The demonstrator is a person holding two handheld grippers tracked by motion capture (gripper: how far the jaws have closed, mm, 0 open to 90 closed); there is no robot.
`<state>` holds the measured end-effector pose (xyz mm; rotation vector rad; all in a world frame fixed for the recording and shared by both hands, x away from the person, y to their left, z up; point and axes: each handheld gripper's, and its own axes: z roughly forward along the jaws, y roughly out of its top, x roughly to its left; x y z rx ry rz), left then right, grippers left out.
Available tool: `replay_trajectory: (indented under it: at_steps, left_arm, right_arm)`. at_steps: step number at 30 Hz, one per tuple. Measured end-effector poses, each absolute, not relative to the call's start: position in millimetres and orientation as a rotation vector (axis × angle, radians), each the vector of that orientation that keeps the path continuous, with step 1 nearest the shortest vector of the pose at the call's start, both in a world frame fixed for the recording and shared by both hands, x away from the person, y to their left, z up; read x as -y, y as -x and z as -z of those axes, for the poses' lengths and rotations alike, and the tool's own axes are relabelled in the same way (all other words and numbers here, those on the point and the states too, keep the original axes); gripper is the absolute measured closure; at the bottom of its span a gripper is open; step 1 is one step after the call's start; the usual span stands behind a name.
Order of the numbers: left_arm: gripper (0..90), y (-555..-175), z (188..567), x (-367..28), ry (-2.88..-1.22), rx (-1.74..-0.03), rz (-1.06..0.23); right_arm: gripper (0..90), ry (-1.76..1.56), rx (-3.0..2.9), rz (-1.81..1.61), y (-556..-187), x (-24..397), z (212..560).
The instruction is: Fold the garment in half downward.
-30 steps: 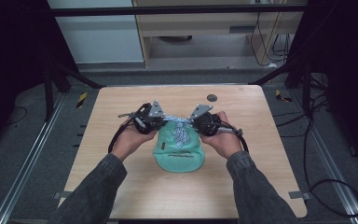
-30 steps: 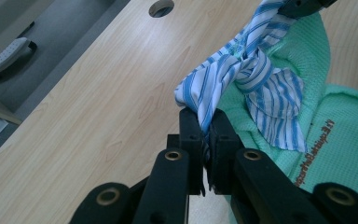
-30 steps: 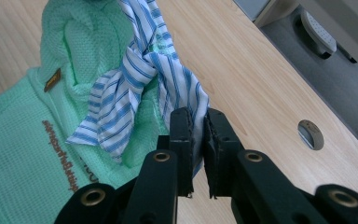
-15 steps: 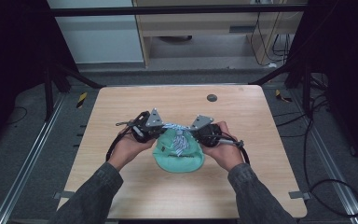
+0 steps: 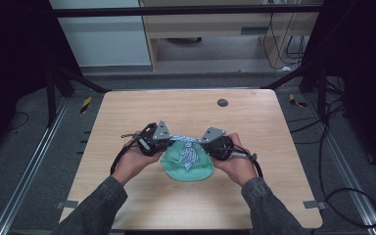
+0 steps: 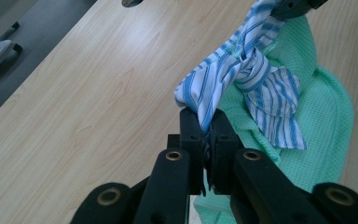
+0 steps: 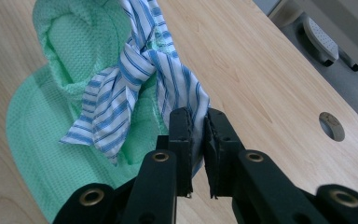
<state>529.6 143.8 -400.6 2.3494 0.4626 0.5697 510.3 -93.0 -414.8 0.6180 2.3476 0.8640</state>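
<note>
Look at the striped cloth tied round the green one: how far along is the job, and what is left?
Done: the striped cloth is already crossed into a knot over the green cloth. In hand: the left gripper and the right gripper are each shut on one end of the striped cloth, holding it taut above the table. Left, probably: pulling the knot snug and letting go.

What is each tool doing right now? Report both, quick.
Left tool: closed, holding one end of the striped cloth.
Right tool: closed, holding the other end of the striped cloth, which is knotted over the green cloth.
</note>
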Motion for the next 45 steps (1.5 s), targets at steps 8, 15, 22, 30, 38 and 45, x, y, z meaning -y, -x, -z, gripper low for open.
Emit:
replay_trajectory:
  at_steps: [8,15,22,30,38,45]
  left_arm:
    - [86.8,-523.4,407.6,-146.4,-2.345,-0.464,-0.551]
    - [86.8,-519.9,408.5,-148.6,-2.342,-0.469,-0.547]
    - [86.6,-515.3,413.2,-150.0,-2.347,-0.481,-0.523]
    - [86.5,-509.1,420.6,-152.5,-2.335,-0.497,-0.499]
    - [86.4,-503.2,424.1,-152.4,-2.327,-0.491,-0.496]
    - [86.0,-493.5,428.2,-155.0,-2.310,-0.489,-0.479]
  right_arm:
    - [81.8,-0.607,-2.360,-0.868,-505.1,92.7,419.4]
    - [81.8,-0.596,-2.366,-0.872,-501.8,91.8,420.4]
    - [81.8,-0.582,-2.378,-0.879,-496.5,91.9,423.1]
    - [81.8,-0.578,-2.391,-0.887,-489.9,92.3,429.5]
    - [81.3,-0.576,-2.394,-0.891,-483.4,93.2,433.8]
    - [80.3,-0.567,-2.398,-0.898,-475.6,94.8,437.0]
